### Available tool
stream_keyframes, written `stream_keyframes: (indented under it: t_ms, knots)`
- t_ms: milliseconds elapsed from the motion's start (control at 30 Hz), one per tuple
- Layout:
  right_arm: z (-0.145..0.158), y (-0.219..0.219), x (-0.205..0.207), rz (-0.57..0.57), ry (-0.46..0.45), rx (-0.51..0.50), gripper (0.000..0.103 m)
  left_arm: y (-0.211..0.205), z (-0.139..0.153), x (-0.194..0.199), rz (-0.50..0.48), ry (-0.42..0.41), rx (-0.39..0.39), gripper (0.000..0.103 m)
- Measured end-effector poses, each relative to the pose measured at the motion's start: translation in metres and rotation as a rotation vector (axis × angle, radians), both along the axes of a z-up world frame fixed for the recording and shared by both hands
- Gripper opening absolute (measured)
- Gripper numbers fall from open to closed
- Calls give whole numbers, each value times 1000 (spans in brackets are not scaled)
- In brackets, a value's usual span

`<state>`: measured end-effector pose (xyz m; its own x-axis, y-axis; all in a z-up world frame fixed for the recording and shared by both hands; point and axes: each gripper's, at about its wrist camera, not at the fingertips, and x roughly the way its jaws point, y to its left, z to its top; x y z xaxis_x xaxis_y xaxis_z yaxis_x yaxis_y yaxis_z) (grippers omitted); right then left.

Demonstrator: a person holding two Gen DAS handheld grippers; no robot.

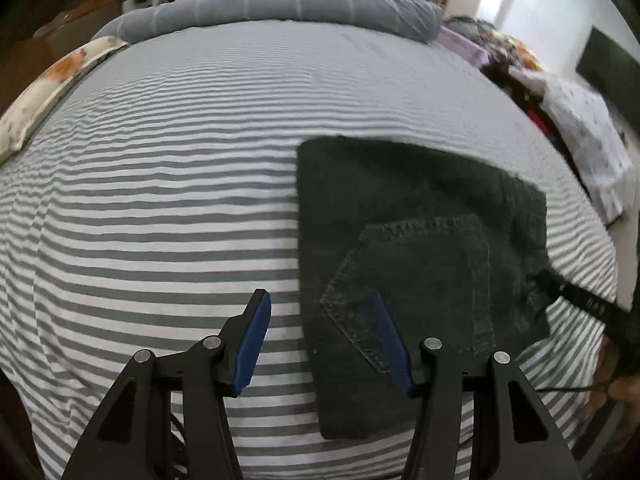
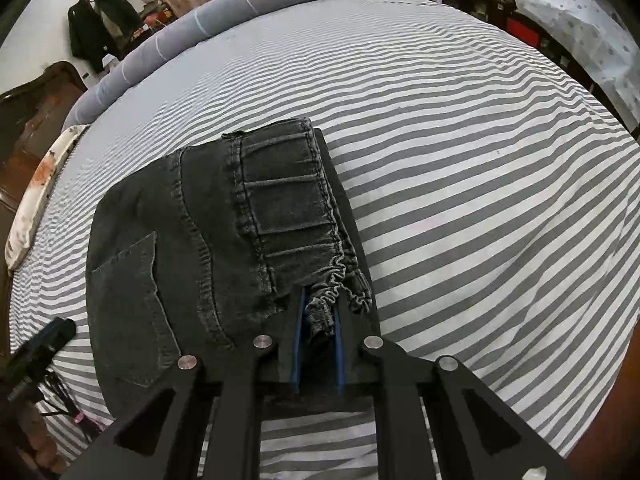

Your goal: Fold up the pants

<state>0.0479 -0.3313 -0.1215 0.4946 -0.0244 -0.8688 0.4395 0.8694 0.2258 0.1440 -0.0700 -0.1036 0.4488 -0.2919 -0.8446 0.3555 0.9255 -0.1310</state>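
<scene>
1 pair of folded black denim pants (image 2: pixel 208 240) lies on 1 bed with a grey-and-white striped sheet (image 2: pixel 460 160). The pants show 1 stitched back pocket (image 1: pixel 420 280). 1 rolled grey quilt with thin pale lines (image 1: pixel 280 8) and 1 cream floral pillow with orange blotches (image 1: pixel 52 88) sit at the bed's edges. 2 black grippers with blue pads are in view: the left gripper (image 1: pixel 324 320) and the right gripper (image 2: pixel 318 312).

- Striped bedsheet (image 1: pixel 160 200) lies bare and flat left of the folded pants (image 1: pixel 420 240), and beyond them up to the rolled grey blanket (image 1: pixel 280 8).
- Sheet right of the pants is bare too.
- Flowered pillow (image 2: pixel 32 208) lines the left edge.
- Clutter (image 2: pixel 560 20) crowds the right side.
</scene>
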Motion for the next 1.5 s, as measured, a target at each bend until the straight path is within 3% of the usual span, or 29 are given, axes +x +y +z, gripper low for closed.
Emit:
stream_keyframes:
  t_ms: [233,433,533,600,633,733,800,867,967,1067,1200,1400,1500]
  knots:
    - [-4,-12,1,27,0,46,13,-18,-34,0,-45,51,87,55]
    - [-3,-12,1,29,-6,42,18,-21,-25,-2,-70,11,121,58]
    - [0,-13,-2,38,-7,47,27,-18,-13,-5,-65,-21,118,58]
    - [2,-13,-3,53,-8,56,41,-19,-8,-7,-75,-42,119,58]
    - [3,-15,-3,63,-10,67,41,-19,-5,-8,-81,-50,119,58]
    - [6,-25,-6,101,-41,132,45,-14,3,-5,-105,-42,72,62]
    - [7,-36,-5,120,-63,187,56,-4,6,3,-94,-9,2,63]
    - [7,-46,-1,155,-78,215,59,8,3,18,-60,44,-65,63]
    - [4,-53,8,211,-71,240,60,19,-8,38,-28,135,-158,63]
    - [-7,-60,18,254,-58,299,60,22,-16,45,-34,171,-203,63]
    - [-23,-65,26,289,-44,312,61,18,-21,55,-68,176,-224,63]
    - [-35,-69,36,355,-109,351,63,-7,-35,66,-124,199,-198,63]
    - [-40,-72,48,372,-145,391,64,-15,-37,68,-127,178,-201,69]
